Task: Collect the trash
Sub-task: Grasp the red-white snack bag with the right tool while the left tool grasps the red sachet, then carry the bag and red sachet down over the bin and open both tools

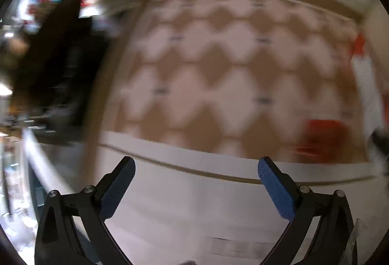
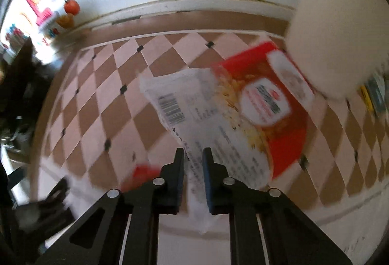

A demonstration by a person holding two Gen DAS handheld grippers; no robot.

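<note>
At the centre of the right wrist view, a red and white food wrapper [image 2: 218, 114] is held above the checkered floor [image 2: 97, 99], its white edge pinched between the two dark pads of the right gripper [image 2: 193, 155], which are drawn close together on it. From the grip, which sits at the lower centre of the frame, the packet fans out towards the upper right, where a pale rounded object [image 2: 335, 41], too blurred to identify, is seen behind it. A barcode and printed text are visible on the white part, and a red panel with a label on the far part.

The wrapper is judged to be thin film: very light, limp, creased and likely slick, so a hold on one margin could be lost if it is swung quickly. A firmer hold would probably be had further in from the edge, where the film is doubled, rather than at the extreme corner.

In the left wrist view, which is heavily blurred, the left gripper [image 1: 197, 173] is seen at the bottom of the frame with its blue-padded fingers [image 1: 276, 189] spread wide and nothing between them. A red blurred shape [image 1: 323, 138] lies at the lower right over the floor; whether it is further trash cannot be told.
</note>
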